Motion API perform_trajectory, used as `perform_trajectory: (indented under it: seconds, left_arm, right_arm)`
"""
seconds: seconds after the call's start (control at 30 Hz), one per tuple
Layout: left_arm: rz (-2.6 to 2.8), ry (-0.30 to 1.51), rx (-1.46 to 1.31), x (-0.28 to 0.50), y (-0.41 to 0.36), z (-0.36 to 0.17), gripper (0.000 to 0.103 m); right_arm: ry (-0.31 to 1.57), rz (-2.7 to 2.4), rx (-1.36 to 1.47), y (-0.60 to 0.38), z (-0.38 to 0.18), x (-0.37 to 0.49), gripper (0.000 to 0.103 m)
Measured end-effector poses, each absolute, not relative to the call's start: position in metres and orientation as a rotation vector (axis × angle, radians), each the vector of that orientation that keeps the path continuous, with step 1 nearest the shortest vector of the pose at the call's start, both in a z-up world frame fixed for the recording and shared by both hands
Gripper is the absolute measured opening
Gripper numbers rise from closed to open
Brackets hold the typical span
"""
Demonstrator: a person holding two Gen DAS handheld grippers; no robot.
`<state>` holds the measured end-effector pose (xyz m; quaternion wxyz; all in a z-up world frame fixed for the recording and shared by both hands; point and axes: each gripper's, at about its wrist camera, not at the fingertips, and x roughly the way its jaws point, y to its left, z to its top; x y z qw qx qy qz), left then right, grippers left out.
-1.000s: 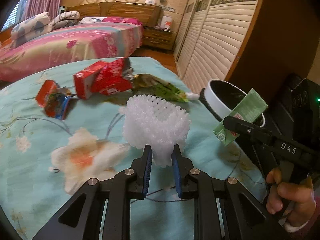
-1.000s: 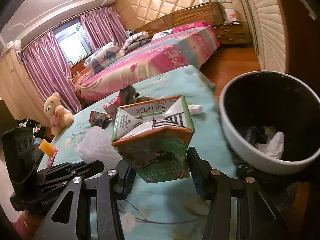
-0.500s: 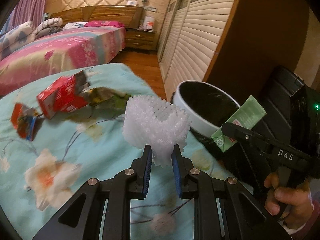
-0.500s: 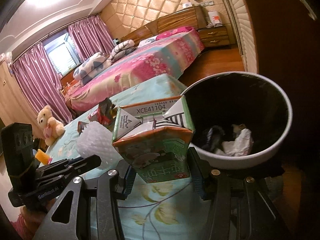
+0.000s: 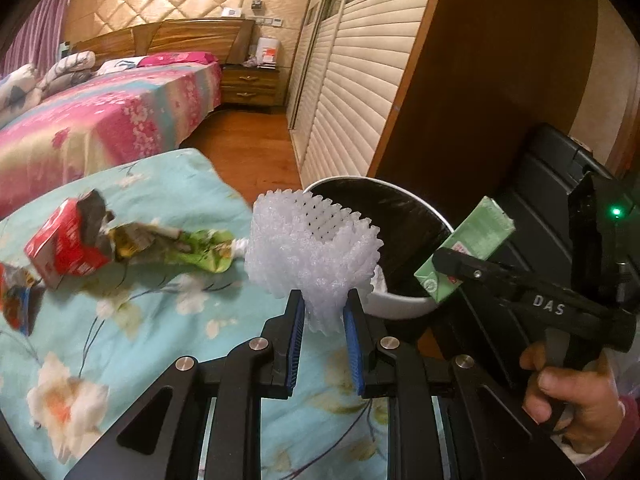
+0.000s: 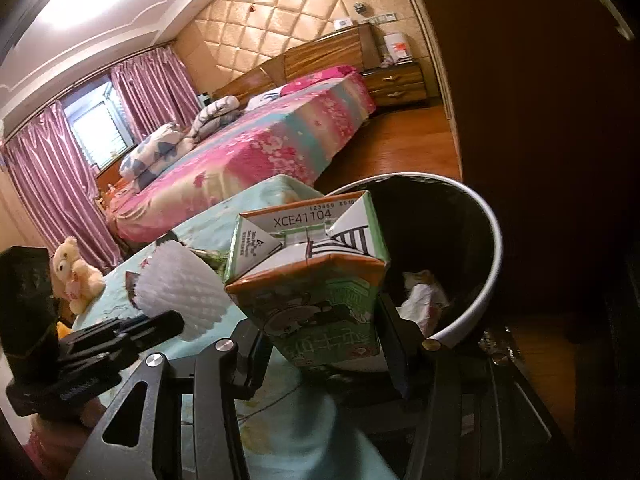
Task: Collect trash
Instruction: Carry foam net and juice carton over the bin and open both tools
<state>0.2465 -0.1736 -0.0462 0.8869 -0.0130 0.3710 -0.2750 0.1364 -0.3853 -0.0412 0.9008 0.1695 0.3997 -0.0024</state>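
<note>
My left gripper (image 5: 323,312) is shut on a white foam fruit net (image 5: 314,252) and holds it in the air at the near rim of the white trash bin (image 5: 404,304). The net also shows in the right wrist view (image 6: 180,284). My right gripper (image 6: 320,344) is shut on a green drink carton (image 6: 316,280), held tilted just at the bin's rim (image 6: 494,256). The carton shows in the left wrist view (image 5: 466,254) over the bin's right side. The bin has a black liner with crumpled paper (image 6: 420,296) inside.
A red carton (image 5: 66,242), a green wrapper (image 5: 188,246) and a small red packet (image 5: 16,300) lie on the teal flowered tablecloth (image 5: 140,340). Louvred wardrobe doors (image 5: 352,92) and a dark wood panel (image 5: 480,100) stand behind the bin. A pink bed (image 5: 100,120) lies beyond.
Both grippers have moved right toward the bin with their loads. The bin now sits right behind the net, and the carton is at its rim. The table trash has slid left in view.
</note>
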Motion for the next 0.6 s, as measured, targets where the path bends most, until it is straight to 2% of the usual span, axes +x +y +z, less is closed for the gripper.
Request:
perform_trajectory:
  seconds: [0.6]
  left_arm:
    - [-0.605,0.788,0.017,0.29,-0.221,-0.053,0.019]
  right_arm:
    - [0.865,-0.052,0.364,-0.415,-0.054,0.157,0.049]
